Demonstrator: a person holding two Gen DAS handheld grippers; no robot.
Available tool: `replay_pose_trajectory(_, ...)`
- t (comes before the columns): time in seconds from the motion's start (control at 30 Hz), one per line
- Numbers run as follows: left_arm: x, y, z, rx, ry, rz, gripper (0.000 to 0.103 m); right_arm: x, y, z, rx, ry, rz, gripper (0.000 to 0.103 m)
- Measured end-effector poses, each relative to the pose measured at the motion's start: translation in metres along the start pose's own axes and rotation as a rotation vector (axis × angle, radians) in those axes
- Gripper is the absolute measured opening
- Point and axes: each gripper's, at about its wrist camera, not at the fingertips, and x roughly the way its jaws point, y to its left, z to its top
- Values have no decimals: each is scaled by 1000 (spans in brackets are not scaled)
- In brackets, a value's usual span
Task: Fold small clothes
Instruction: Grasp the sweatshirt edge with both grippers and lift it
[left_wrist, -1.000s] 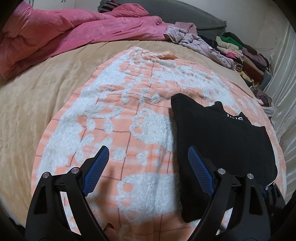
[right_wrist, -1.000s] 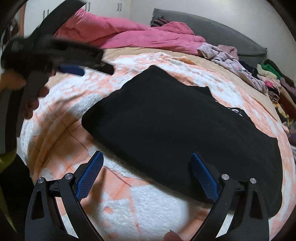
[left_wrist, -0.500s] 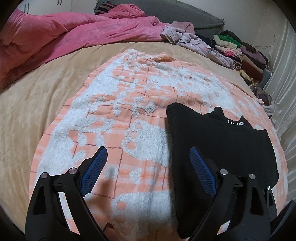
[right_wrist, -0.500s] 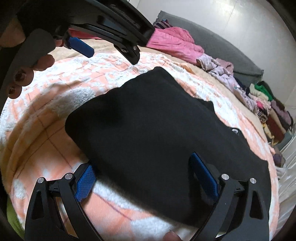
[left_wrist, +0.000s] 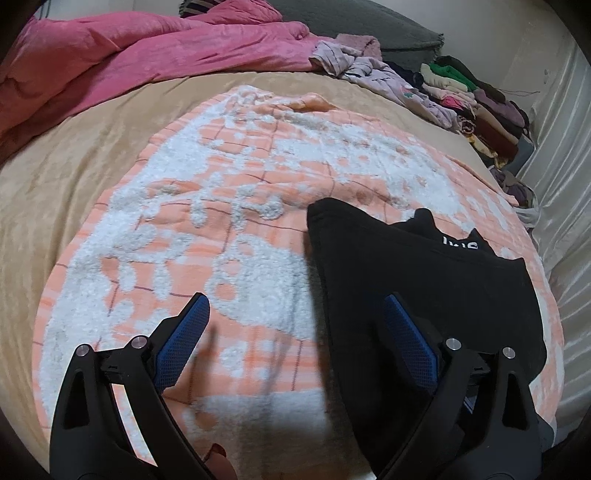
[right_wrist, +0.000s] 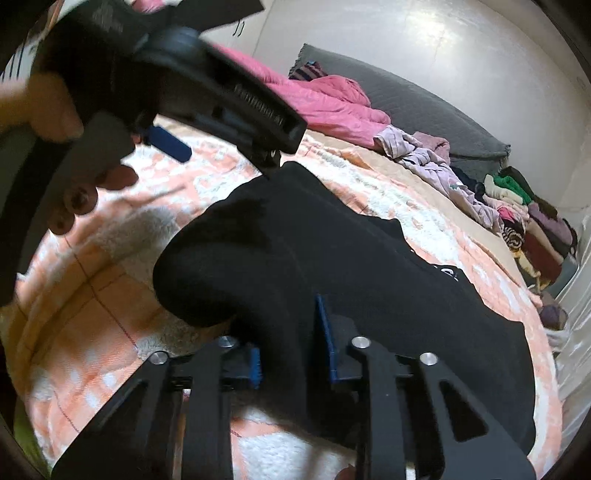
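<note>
We are working on a black garment (left_wrist: 424, 295) that is lying on the peach-and-white blanket (left_wrist: 229, 229), in the lower right of the left wrist view and across the middle of the right wrist view. It is looking partly folded already: one straight doubled edge is running down its left side, and a strip with white lettering (left_wrist: 460, 243) is peeking out at its upper right.

Our right gripper (right_wrist: 291, 350) is closing its fingers on the near edge of the black garment, with the cloth bunching up between the blue pads (right_wrist: 323, 332). Our left gripper (left_wrist: 295, 332) is opening its fingers wide, nothing between them; its right finger is hanging over the garment's left edge, and we cannot tell whether it is touching the cloth.

We are judging that at least one more fold is remaining on this piece. At the upper right of both views, a loose lilac heap (left_wrist: 373, 70) is waiting unfolded beside a row of folded clothes (left_wrist: 476, 103).
</note>
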Motion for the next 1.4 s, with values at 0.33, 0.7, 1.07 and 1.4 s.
replay_pose_trajectory(0.33,20,-11,1,-94,95,-198,90,-11,-31,-1,158,-46,117,15)
replay_pose_trajectory(0.7,11,-58,-1,-29,95,-233,30,-34,-52,-7,232,-108,148,15)
replay_pose_trajectory(1.07,-21,-119,9,91,27,-227,21,-63,-90,-21,337,-176,120,13)
replay_pose_trajectory(1.4,-27,-184,6,169,12,-216,21,-87,-129,-46,454,-202,113,10)
